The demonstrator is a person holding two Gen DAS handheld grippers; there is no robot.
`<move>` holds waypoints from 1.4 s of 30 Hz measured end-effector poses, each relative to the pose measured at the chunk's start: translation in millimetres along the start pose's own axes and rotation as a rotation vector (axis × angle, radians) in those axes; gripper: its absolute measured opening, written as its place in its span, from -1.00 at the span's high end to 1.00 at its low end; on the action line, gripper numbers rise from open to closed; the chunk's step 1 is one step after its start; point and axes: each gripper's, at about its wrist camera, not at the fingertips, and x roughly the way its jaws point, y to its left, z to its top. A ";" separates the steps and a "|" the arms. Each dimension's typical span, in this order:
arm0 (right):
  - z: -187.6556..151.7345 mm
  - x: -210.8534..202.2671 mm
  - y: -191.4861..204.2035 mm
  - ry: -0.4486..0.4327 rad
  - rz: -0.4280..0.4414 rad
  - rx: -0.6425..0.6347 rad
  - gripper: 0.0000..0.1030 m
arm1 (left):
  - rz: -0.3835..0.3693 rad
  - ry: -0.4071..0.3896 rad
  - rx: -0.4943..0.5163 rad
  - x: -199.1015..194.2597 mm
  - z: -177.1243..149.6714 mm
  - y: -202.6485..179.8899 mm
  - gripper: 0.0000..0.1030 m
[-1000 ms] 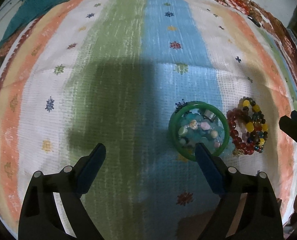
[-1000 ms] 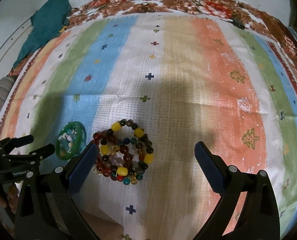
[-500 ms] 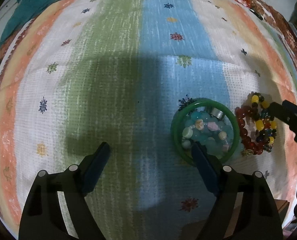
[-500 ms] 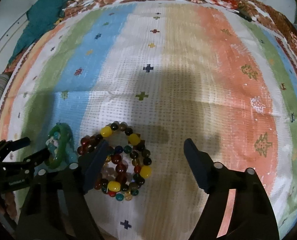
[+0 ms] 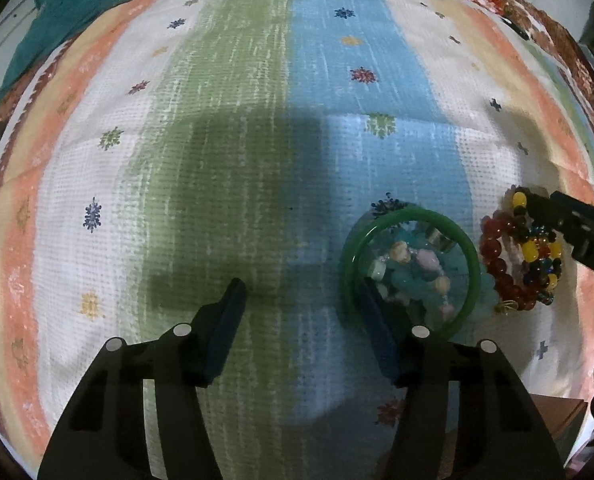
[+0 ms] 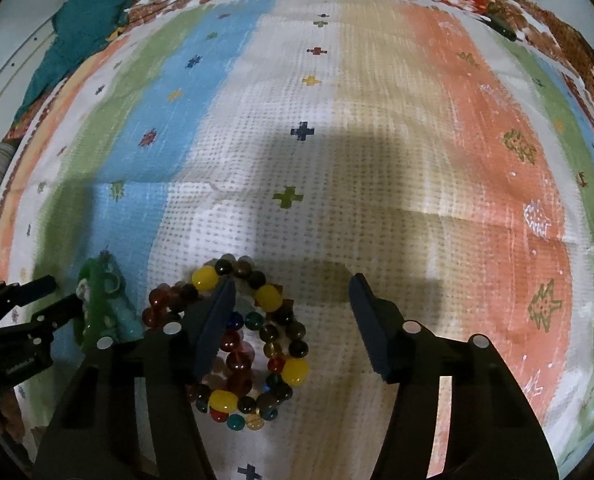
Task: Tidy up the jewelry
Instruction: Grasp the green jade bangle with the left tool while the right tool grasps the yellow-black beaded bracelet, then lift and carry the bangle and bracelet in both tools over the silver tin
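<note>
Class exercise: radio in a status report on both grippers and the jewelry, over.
Left gripper open, one finger inside the green bangle. Right gripper open, one finger over the bead bracelets. Nothing gripped yet. Nothing in the way on the cloth.

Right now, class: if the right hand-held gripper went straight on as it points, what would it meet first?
Probably only the striped woven cloth; the right hand-held gripper has the multicoloured beaded bracelets under its left finger, not ahead.

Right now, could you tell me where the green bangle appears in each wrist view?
Left wrist: green bangle lower right, at the left gripper's right finger.
Right wrist: lower left, edge-on.
Shared landmark: the multicoloured beaded bracelets beside it.
</note>
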 end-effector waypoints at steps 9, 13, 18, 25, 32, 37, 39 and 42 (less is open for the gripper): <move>-2.6 4.0 -5.6 -0.007 -0.036 -0.010 0.41 | 0.049 -0.032 0.036 1.3 7.5 -10.8 0.40; -3.4 4.0 -8.2 -0.012 -0.031 -0.009 0.66 | 0.058 -0.037 0.035 1.7 4.7 -12.4 0.82; -4.4 3.1 -8.8 -0.018 -0.031 -0.018 0.76 | 0.048 -0.041 0.030 2.1 5.5 -12.2 0.87; -7.9 -4.3 -10.3 -0.024 -0.031 -0.019 0.76 | 0.049 -0.066 0.030 -11.6 4.8 -7.1 0.87; -13.2 -27.5 -10.4 -0.057 -0.021 -0.009 0.76 | 0.036 -0.100 0.027 -32.0 1.4 -10.8 0.88; -15.1 -47.5 0.5 -0.089 -0.003 -0.025 0.76 | 0.028 -0.122 0.031 -44.0 -0.5 -15.6 0.87; -16.7 -55.5 5.6 -0.104 -0.002 -0.035 0.76 | 0.024 -0.130 0.031 -48.0 -0.5 -16.7 0.87; -19.4 -63.2 9.3 -0.116 -0.002 -0.046 0.76 | 0.017 -0.145 0.033 -55.0 -0.3 -18.5 0.87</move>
